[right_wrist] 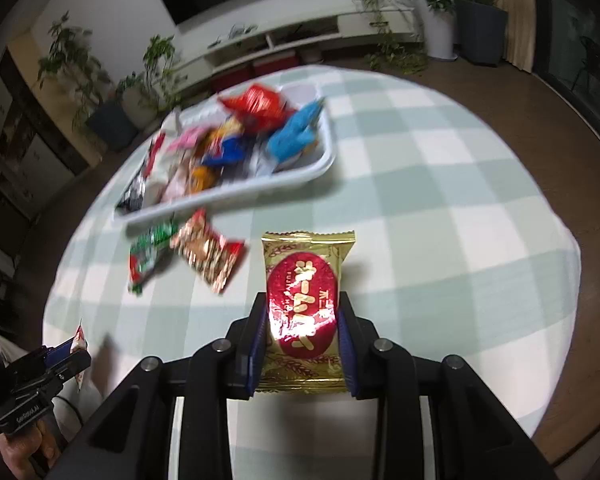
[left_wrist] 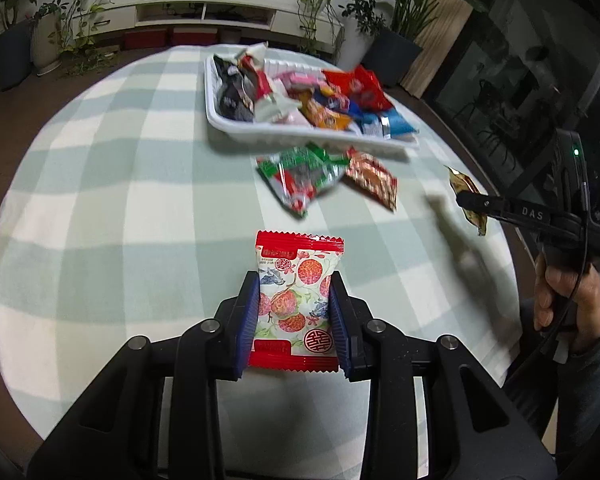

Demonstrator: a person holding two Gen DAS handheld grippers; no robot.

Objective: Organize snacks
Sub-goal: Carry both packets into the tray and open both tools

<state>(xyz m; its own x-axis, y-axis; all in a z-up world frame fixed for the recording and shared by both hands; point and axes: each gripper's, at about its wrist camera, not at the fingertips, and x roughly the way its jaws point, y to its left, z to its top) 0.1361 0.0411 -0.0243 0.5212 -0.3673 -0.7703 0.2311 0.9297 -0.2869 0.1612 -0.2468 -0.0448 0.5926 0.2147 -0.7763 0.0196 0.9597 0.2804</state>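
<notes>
Both grippers are clamped on snack packets above a round table covered in a pale green and white checked cloth [left_wrist: 112, 184]. Left gripper [left_wrist: 296, 312] has its blue pads pressed against the two sides of a lychee-print packet [left_wrist: 296, 296], a white pouch with serrated red bands at top and bottom, pink-red fruit, blue-grey figures and a red double-happiness seal near its lower edge; the pouch stands upright between the pads, clear of the cloth. Right gripper [right_wrist: 303, 320] grips a gold packet [right_wrist: 305, 304] in the same way, a shiny foil pouch with a crimped top, a large red oval bearing gold lettering, and wheat-ear patterns low on the gold. Seen from the left wrist, that gold packet shows edge-on at the right gripper's tip, with a person's hand [left_wrist: 568, 300] on the handle below. Farther out on the cloth lie two loose packets just beside each other: a green and red one [left_wrist: 300, 178] and a brown-speckled one with red ends [left_wrist: 374, 178]. Beyond them, near the far edge of the table, sits a white tray [left_wrist: 312, 136] heaped with assorted wrappers in black, pink, orange, red and blue. Past the table stand a low white media unit [left_wrist: 204, 14] and potted plants [left_wrist: 396, 28].
</notes>
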